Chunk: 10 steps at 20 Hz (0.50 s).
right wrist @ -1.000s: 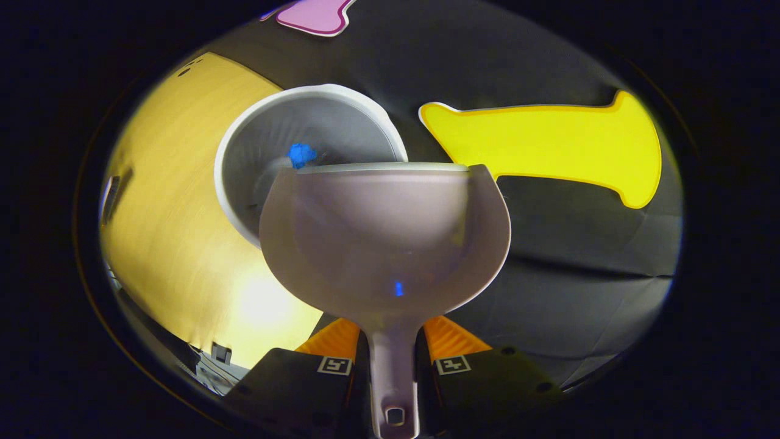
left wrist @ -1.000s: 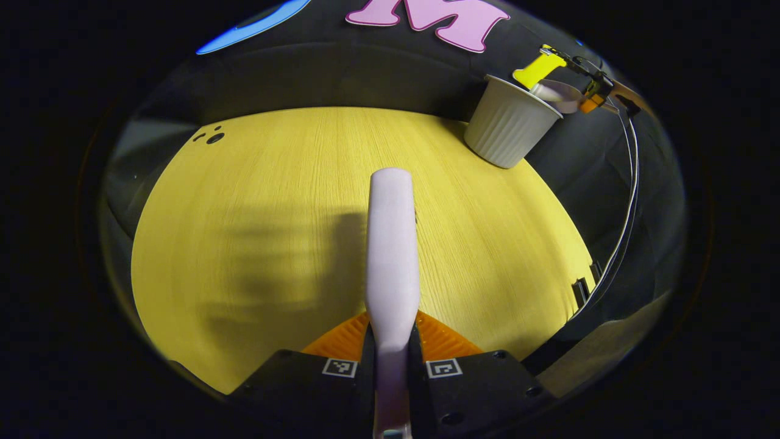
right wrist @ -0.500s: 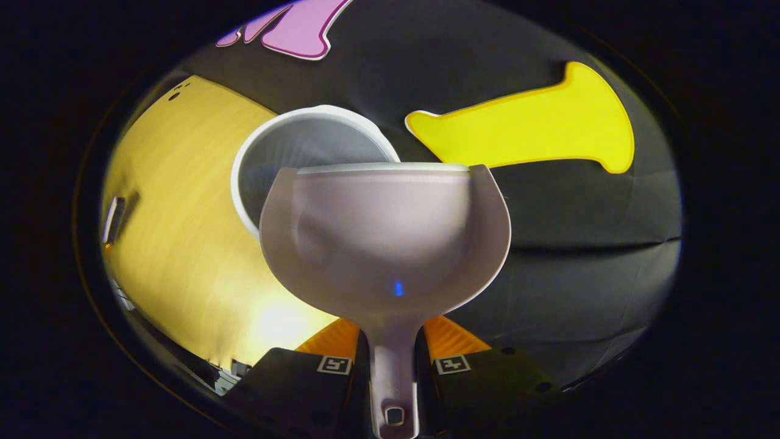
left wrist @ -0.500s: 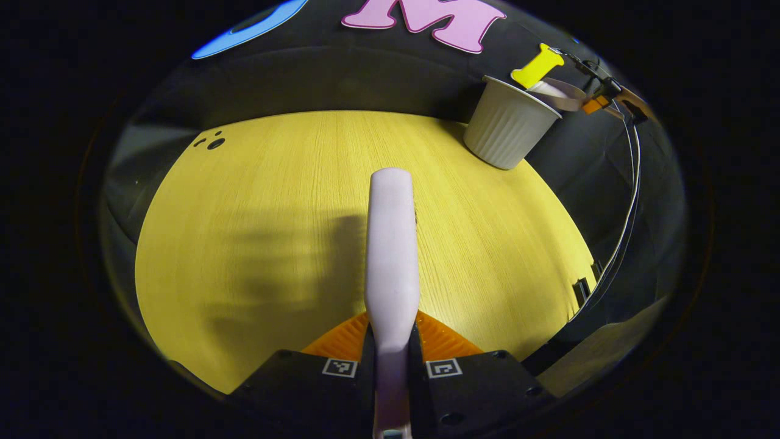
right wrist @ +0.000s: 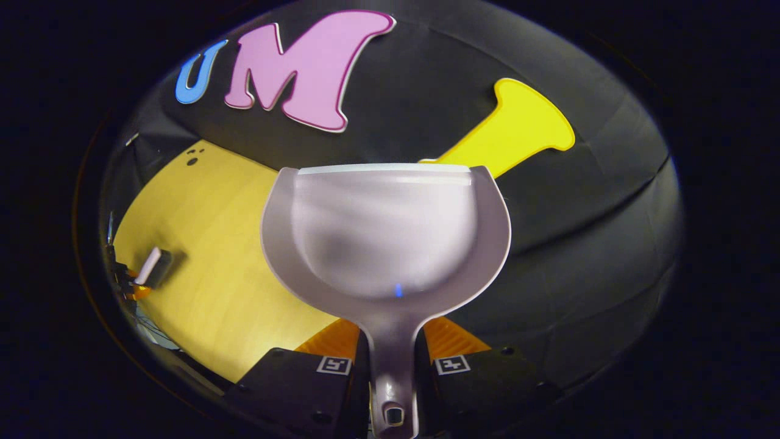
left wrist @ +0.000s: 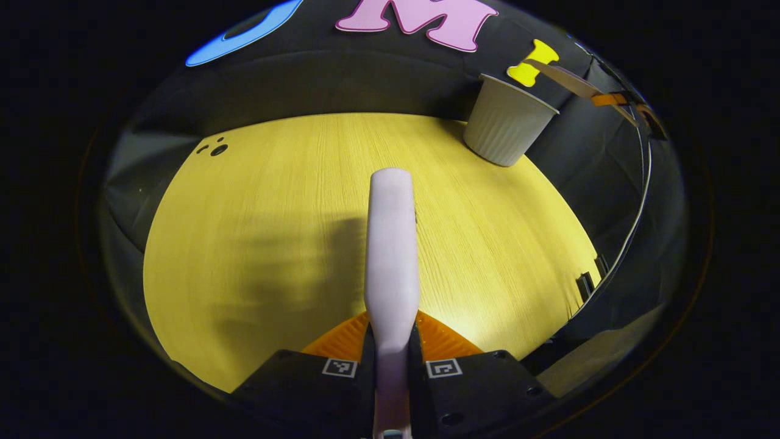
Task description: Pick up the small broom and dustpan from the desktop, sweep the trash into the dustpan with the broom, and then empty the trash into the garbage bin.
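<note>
Right claw [right wrist: 393, 353] clamped on dustpan [right wrist: 384, 238] handle; pan lifted away, bin no longer seen behind it. Left claw [left wrist: 393, 350] clamped on broom [left wrist: 392, 244], held over yellow counter [left wrist: 274, 213]. Bin [left wrist: 506, 122] upright at counter's far right edge, against black wall.

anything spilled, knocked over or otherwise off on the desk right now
Nothing stands out. The garbage bin stands upright at the desk's far edge, with no trash visible on the wood. The dustpan looks empty in the right gripper, and the left gripper holds the broom.
</note>
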### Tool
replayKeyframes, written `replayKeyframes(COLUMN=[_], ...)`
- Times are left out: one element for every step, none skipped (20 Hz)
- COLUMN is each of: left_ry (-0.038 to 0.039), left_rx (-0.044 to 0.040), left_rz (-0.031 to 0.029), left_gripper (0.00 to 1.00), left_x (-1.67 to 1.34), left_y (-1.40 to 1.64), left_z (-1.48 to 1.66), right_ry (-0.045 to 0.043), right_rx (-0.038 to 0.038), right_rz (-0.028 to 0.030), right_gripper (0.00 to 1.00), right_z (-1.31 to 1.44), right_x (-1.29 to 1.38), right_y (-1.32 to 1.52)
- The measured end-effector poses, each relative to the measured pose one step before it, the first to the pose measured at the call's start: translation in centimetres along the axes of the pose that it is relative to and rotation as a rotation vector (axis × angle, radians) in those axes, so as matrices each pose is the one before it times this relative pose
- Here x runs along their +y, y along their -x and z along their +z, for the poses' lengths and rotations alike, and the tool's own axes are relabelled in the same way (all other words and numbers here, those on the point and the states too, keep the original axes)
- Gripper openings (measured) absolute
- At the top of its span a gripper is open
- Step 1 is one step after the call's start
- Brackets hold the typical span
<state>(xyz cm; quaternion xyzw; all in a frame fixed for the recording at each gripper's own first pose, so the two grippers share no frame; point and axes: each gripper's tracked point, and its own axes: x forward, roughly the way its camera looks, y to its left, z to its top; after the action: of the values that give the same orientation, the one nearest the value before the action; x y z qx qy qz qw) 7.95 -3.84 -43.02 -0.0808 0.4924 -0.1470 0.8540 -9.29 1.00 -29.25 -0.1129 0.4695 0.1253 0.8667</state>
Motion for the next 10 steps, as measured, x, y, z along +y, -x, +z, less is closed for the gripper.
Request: replayKeyframes(left_ry=[0.0009, -0.00156, -0.00327, -0.00389, -0.00364, -0.00292, -0.00261, -0.00265, -0.00223, -0.00241], left_rx=[-0.00029, -0.00162, -0.00031, -0.00081, -0.00013, 0.00077, 0.00018, 0.00289, 0.00257, 0.00252], left_rz=[0.00532, 0.00645, 0.0072, 0.0064, 0.00478, 0.00418, 0.00438, 0.00587, 0.00596, 0.00544], left_gripper=[0.27, 0.27, 0.27, 0.25, 0.25, 0.27, 0.27, 0.25, 0.25, 0.25], left_x=[0.263, 0.243, 0.015, 0.125, 0.148, 0.05, 0.155, 0.074, 0.149, 0.036], left_y=[0.187, 0.185, -0.023, 0.012, 0.154, 0.035, 0.118, 0.091, 0.156, 0.047], left_z=[0.082, 0.202, 0.257, 0.19, 0.077, 0.068, 0.078, -0.096, -0.044, -0.093], right_ry=[-0.0095, -0.00807, -0.00309, -0.00437, -0.00611, -0.00792, -0.00576, -0.01005, -0.00108, -0.00395], right_rx=[-0.01474, -0.01407, -0.00439, -0.00334, -0.00113, 0.00271, 0.00097, -0.00093, 0.00203, -0.00247], right_rz=[0.02804, 0.02451, 0.02987, 0.02688, 0.02819, 0.02889, 0.03033, 0.02433, 0.02255, 0.01548], right_gripper=[0.35, 0.35, 0.39, 0.35, 0.35, 0.31, 0.35, 0.35, 0.35, 0.35], right_z=[-0.349, -0.425, -0.6, -0.665, -0.837, -0.799, -0.931, -0.844, -0.942, -1.026], right_x=[1.45, 1.388, 1.56, 1.691, 1.614, 1.486, 1.676, 1.731, 1.542, 1.581], right_y=[0.725, 0.596, 0.609, 0.364, 0.145, 0.153, 0.029, -0.305, -0.303, -0.202])
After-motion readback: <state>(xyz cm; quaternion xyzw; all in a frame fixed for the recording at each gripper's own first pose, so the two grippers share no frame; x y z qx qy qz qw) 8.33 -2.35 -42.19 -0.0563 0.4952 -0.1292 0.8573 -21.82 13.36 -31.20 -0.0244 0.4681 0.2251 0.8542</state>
